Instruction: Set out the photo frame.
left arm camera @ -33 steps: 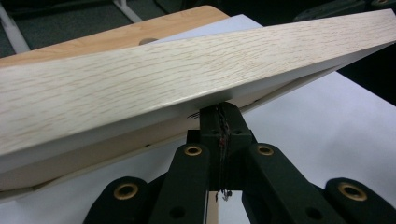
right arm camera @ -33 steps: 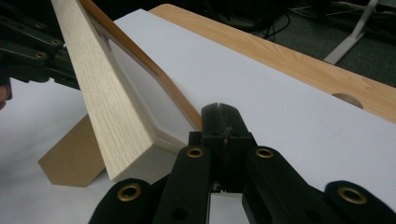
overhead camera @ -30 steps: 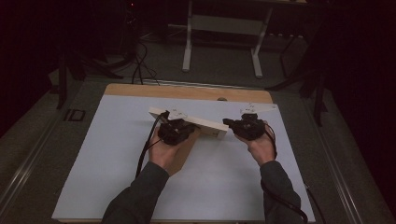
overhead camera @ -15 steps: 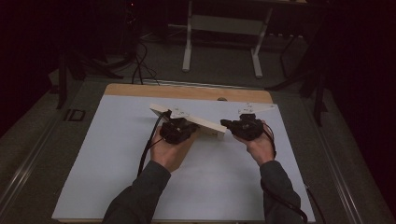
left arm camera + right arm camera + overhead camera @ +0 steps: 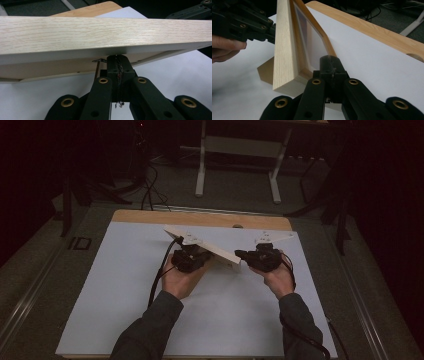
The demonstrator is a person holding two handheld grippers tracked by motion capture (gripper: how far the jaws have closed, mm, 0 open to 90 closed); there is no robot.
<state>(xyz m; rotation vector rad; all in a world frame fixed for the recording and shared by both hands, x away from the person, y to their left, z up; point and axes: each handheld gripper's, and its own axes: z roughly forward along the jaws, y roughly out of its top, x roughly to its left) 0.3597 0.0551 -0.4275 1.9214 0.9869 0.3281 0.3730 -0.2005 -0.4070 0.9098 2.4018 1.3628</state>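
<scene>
Broadly, a wooden table (image 5: 150, 216) takes up the middle of the high view, and a big white sheet (image 5: 125, 285) covers nearly all of it, leaving a strip of bare wood along the far edge.

Next in size is a picture frame (image 5: 220, 251) of pale wood, raised off the white sheet between the two hands and tilted, with its far left corner higher than its near right end. In the left gripper view the frame (image 5: 100, 32) runs across the picture as a broad band of light grain, its underside in shadow. In the right gripper view the frame (image 5: 284, 50) stands on edge, its inner rim and pale backing turned toward the camera, and a flap of board (image 5: 265, 71) sticks out low behind it.

The left hand-held gripper (image 5: 189, 258) sits under the middle of the frame; in its own view the black jaws (image 5: 117, 65) are pressed together right at the frame's lower edge, and whether they pinch that edge I cannot tell. The right hand-held gripper (image 5: 241, 255) meets the frame's near right end; in its own view its jaws (image 5: 329, 66) are likewise clenched together against the frame's corner, a real grasp not being clear. The other gripper and fingertips (image 5: 229, 46) show at the upper left of that view.
</scene>
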